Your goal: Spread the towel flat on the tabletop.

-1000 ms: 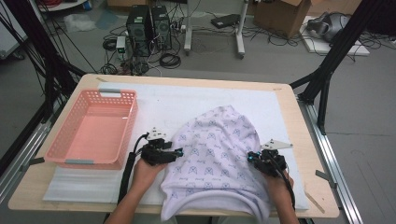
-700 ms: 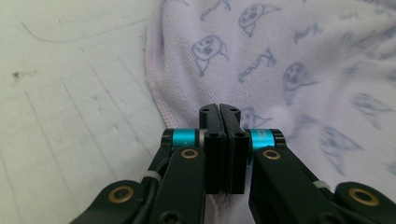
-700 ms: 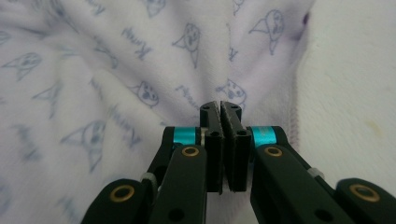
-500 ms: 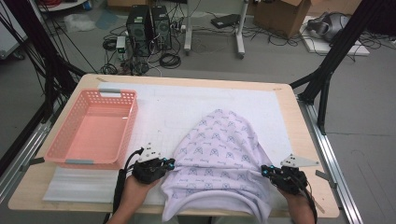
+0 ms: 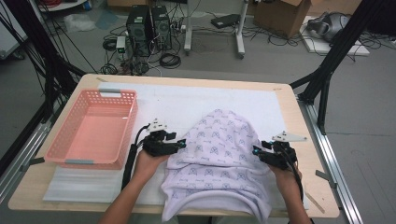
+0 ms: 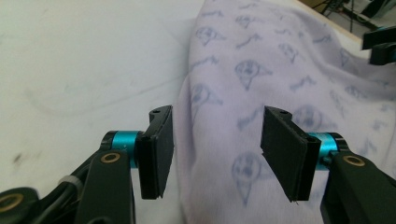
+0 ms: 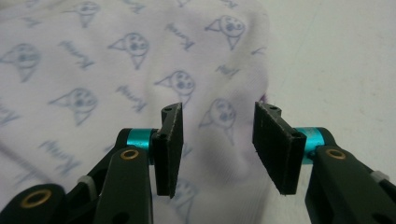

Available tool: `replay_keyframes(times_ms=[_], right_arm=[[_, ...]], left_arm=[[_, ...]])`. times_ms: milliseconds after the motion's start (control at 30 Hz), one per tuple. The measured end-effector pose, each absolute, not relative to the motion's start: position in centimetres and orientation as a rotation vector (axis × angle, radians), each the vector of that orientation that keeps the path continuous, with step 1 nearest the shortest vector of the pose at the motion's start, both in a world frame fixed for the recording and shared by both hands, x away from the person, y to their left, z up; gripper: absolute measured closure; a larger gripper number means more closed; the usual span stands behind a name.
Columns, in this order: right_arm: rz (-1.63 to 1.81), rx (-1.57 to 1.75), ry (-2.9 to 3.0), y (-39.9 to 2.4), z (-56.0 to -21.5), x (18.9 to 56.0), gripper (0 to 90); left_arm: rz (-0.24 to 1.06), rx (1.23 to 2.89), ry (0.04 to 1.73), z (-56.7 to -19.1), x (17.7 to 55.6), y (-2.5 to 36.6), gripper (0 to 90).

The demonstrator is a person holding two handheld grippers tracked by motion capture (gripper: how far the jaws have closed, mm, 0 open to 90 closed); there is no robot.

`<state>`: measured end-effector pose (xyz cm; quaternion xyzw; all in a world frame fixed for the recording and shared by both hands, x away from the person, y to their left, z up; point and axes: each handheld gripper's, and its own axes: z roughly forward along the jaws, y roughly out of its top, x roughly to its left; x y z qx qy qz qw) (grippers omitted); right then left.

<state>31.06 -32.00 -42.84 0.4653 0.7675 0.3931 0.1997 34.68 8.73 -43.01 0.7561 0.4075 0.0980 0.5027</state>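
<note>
Both grippers moved back up the cloth (image 5: 217, 158) edges, jaws just opened, nothing held: left gripper (image 5: 180, 144), right gripper (image 5: 256, 151), bite deeper before closing.

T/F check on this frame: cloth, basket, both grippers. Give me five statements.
1. The cloth hangs over the table's near edge. True.
2. The basket holds folded laundry. False: it is empty.
3. The left gripper is clamped on the cloth. False: its fingers stand apart, having just been opening, with cloth lying between and below them.
4. The right gripper is open over the cloth's edge. True.
5. The basket sits to the right of the cloth. False: it is to the left.
</note>
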Motion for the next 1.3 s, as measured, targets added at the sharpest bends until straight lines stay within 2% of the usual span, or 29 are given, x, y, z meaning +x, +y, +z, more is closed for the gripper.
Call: replay_keyframes(times_ms=[67, 167, 200, 267, 300, 367, 600, 833, 900, 933, 967, 1000, 1100, 1300], right_arm=[[1.09, 1.32, 2.147, -31.7, -43.1, 32.0, 53.6], [1.026, 1.337, 2.196, -31.1, -43.9, 33.0, 63.6], [0.989, 1.337, 2.224, -30.9, -44.2, 33.3, 69.6], [0.994, 1.314, 2.227, -30.8, -44.4, 33.1, 85.4], [0.994, 1.316, 2.234, -30.8, -44.4, 33.0, 85.8], [1.006, 1.306, 2.247, -31.0, -44.2, 32.6, 86.4], [1.155, 1.25, 2.205, -32.5, -42.8, 29.0, 87.0], [1.191, 1.185, 2.263, -32.6, -43.3, 25.1, 87.0], [1.175, 1.163, 2.277, -32.4, -43.2, 24.5, 86.9], [1.17, 1.15, 2.279, -32.3, -43.0, 24.4, 85.9], [1.169, 1.151, 2.276, -32.3, -42.9, 24.4, 83.4], [1.176, 1.151, 2.262, -32.2, -42.7, 24.5, 76.9], [1.188, 1.17, 2.231, -32.0, -42.2, 25.3, 65.3], [1.175, 1.155, 2.246, -29.7, -40.7, 30.2, 53.6]], left_arm=[[0.225, 1.841, 0.987, -43.1, 35.6, 7.7, 43.3], [0.184, 1.916, 1.005, -43.9, 36.3, 6.1, 46.0], [0.179, 1.96, 1.001, -44.3, 36.3, 5.7, 51.7], [0.215, 1.991, 0.999, -44.6, 36.0, 5.2, 72.2], [0.232, 1.985, 0.997, -44.5, 35.8, 5.2, 78.9], [0.248, 1.96, 1.002, -44.1, 35.4, 5.5, 81.0], [0.286, 1.885, 0.932, -42.5, 31.8, 7.7, 80.7], [0.251, 1.886, 0.892, -44.0, 28.3, 9.2, 79.5], [0.255, 1.884, 0.89, -44.3, 27.8, 9.3, 75.8], [0.253, 1.882, 0.894, -44.4, 27.8, 9.4, 70.5], [0.255, 1.877, 0.904, -44.5, 27.8, 9.5, 64.2], [0.254, 1.873, 0.907, -44.5, 27.8, 9.7, 59.1], [0.239, 1.841, 0.932, -44.6, 28.1, 10.3, 51.0], [0.243, 1.815, 0.948, -44.7, 28.6, 11.1, 48.5]])
